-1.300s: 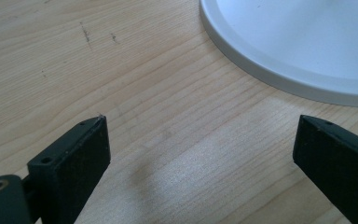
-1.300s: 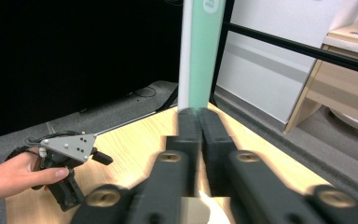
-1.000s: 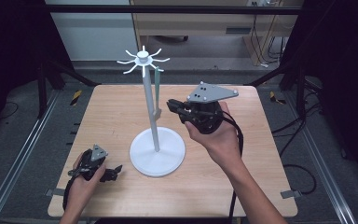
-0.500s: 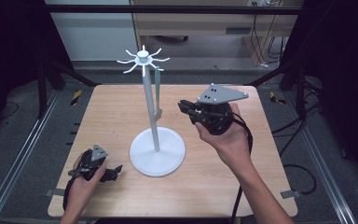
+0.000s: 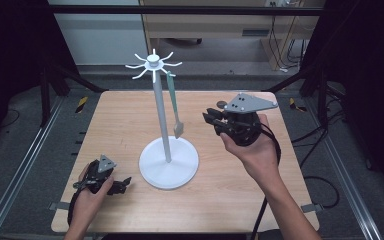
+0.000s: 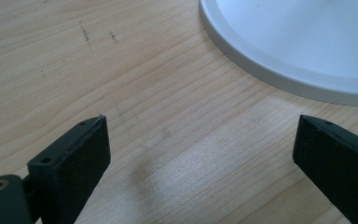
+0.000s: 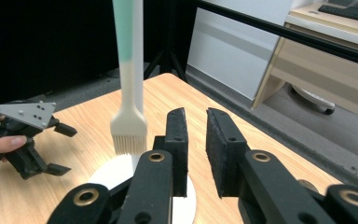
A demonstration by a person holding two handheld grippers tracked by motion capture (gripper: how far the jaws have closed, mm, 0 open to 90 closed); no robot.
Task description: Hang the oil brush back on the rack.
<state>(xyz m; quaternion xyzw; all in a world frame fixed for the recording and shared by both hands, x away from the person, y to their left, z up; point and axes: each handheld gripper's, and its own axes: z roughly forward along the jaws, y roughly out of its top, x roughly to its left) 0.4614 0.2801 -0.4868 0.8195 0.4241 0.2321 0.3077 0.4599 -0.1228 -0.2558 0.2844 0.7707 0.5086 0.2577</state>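
Note:
A white hook stand rises from its round base in the middle of the wooden table. A brush with a green and white handle hangs from one hook, bristles down. My right gripper is held in the air to the right of the brush, jaws pointing at it and nearly together with nothing between them. The brush hangs just ahead and to the left of them. My left gripper rests on the table left of the base, open and empty.
The stand's base lies close ahead of the left jaws. Black frame rails run along both sides of the table. A wooden desk stands behind it, and cables lie on the floor at the right.
My right gripper has drawn back to the right, away from the hanging brush and the stand. The left gripper has stayed where it was.

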